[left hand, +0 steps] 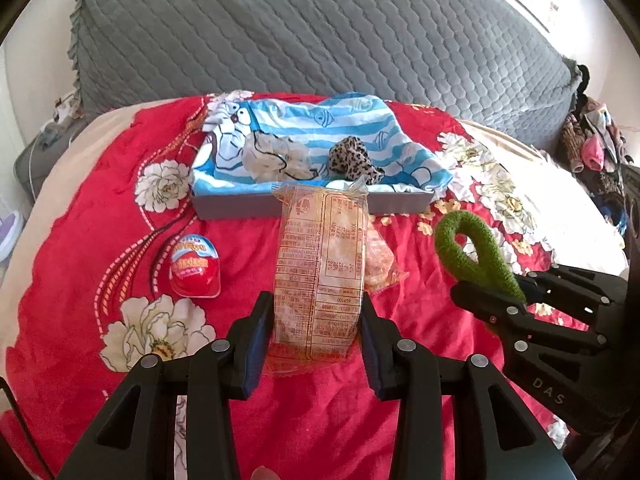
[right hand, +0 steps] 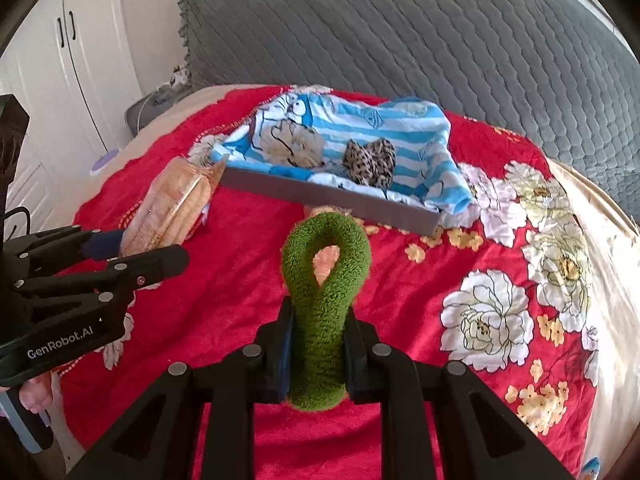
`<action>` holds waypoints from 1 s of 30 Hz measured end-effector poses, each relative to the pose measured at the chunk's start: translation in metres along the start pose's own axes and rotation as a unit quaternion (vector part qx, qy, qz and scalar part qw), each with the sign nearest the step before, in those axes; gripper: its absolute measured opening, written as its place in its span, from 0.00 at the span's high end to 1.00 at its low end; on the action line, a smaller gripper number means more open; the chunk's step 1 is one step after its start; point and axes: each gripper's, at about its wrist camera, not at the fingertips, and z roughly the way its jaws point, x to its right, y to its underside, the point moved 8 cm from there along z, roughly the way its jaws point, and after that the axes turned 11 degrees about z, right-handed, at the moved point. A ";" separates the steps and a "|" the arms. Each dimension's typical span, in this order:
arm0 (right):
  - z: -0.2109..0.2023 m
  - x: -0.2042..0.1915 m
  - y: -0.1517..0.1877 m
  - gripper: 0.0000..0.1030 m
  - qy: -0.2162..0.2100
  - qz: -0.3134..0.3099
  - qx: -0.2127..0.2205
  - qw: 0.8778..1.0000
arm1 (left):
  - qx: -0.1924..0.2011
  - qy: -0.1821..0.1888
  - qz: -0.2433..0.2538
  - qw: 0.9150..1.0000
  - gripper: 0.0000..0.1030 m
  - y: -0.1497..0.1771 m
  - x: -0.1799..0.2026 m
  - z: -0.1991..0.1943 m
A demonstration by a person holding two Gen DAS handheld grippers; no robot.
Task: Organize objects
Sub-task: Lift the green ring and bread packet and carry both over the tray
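The left gripper [left hand: 316, 344] is pinching a clear snack packet [left hand: 320, 272] above the red floral blanket [left hand: 80, 280]. The right gripper [right hand: 316, 352] is clamping a green terry hair tie [right hand: 324, 280], its loop standing free above the jaws. Ahead of both, the grey tray [left hand: 240, 204], lined with a blue striped cloth [left hand: 320, 128], is already holding a leopard scrunchie [left hand: 352, 160] and a pale scrunchie [left hand: 272, 156]. A red egg-shaped treat [left hand: 194, 266] is lying on the blanket, untouched. Judgement: roughly half sorted; two held items and the egg are remaining.
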 end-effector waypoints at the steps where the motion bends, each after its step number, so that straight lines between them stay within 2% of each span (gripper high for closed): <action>1: -0.002 -0.001 -0.001 0.80 -0.002 -0.001 0.003 1.000 | 0.001 0.000 0.000 1.000 0.59 0.000 -0.001 -0.002; 8: -0.016 -0.008 -0.008 0.80 -0.018 0.001 0.021 1.000 | 0.011 -0.005 -0.002 1.000 0.59 -0.006 0.000 -0.015; 20: -0.051 -0.018 -0.031 0.80 -0.038 0.006 0.078 0.996 | 0.058 -0.016 0.016 0.998 0.59 -0.030 0.010 -0.052; 23: -0.059 -0.018 -0.037 0.80 -0.042 0.011 0.092 0.995 | 0.061 -0.032 0.021 0.997 0.59 -0.037 0.009 -0.060; 30: -0.072 -0.018 -0.048 0.80 -0.046 0.017 0.111 0.993 | 0.075 -0.039 0.007 0.996 0.59 -0.049 0.002 -0.074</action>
